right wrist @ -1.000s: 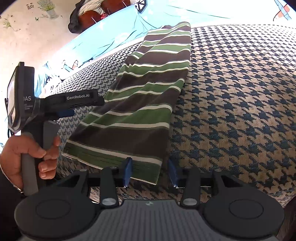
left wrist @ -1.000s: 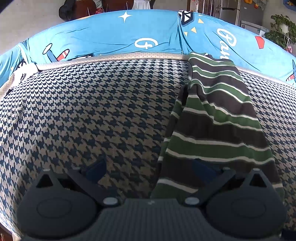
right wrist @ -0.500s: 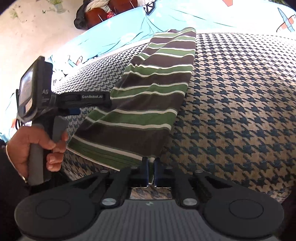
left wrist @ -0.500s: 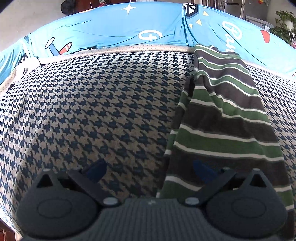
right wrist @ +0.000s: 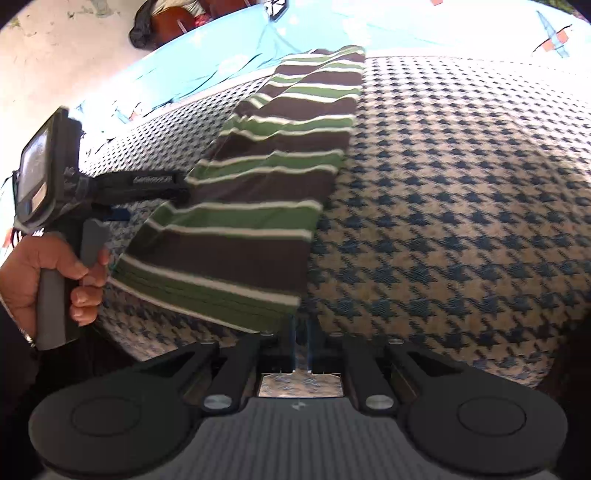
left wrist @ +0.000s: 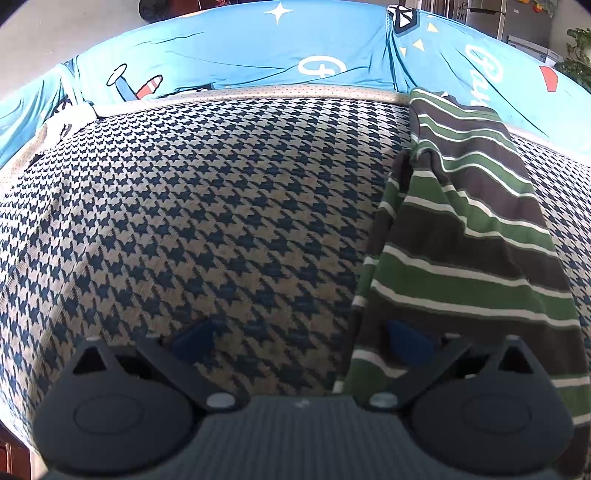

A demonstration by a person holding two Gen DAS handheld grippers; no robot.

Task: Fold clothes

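Observation:
A green, brown and white striped garment (left wrist: pixel 469 236) lies as a long narrow strip on the houndstooth cover (left wrist: pixel 207 221), running from the near edge to the far one. My left gripper (left wrist: pixel 299 339) is open, low over the strip's near left edge; its right finger (left wrist: pixel 406 343) sits over the cloth and its left one over bare cover. In the right wrist view my right gripper (right wrist: pixel 301 325) is shut on the near right corner of the striped garment's (right wrist: pixel 258 206) hem. A hand (right wrist: pixel 44 273) grips the left gripper's handle there.
A bright blue printed sheet (left wrist: pixel 258 48) bounds the far side of the cover. Beyond it stand a fridge (left wrist: pixel 517 22) and a plant (left wrist: pixel 580 48). The houndstooth cover (right wrist: pixel 461 206) stretches bare to the right of the garment.
My right gripper's jaws went from open around the hem corner to shut on it. The left gripper stayed open and edged a little closer to the garment.

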